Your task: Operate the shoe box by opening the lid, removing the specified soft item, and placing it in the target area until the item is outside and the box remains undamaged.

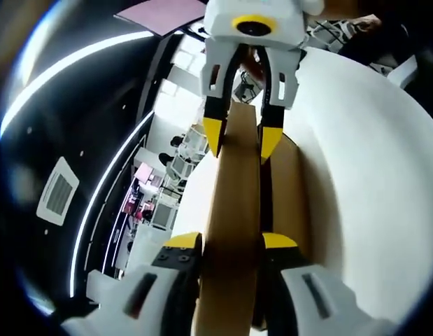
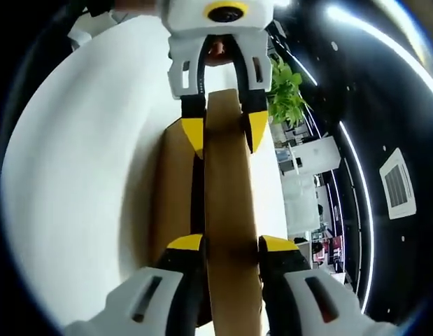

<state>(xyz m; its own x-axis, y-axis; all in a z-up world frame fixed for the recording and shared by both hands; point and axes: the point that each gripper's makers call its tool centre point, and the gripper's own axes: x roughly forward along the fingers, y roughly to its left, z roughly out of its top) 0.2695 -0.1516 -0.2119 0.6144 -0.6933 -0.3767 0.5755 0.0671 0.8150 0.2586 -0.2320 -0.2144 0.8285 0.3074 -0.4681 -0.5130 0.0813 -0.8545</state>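
Both grippers, left (image 1: 231,245) and right (image 2: 230,245), pinched the cardboard lid (image 1: 233,196) from opposite ends, likely to lift it evenly off the shoe box (image 1: 289,189) on the white counter (image 1: 370,175).

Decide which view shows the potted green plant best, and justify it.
The right gripper view: the green plant stands in plain sight beyond the white table, right of the cardboard lid. In the left gripper view I cannot make it out.

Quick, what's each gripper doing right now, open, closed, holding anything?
Left gripper: closed on one end of the cardboard box lid.
Right gripper: closed on the opposite end of the same lid, facing the left one.
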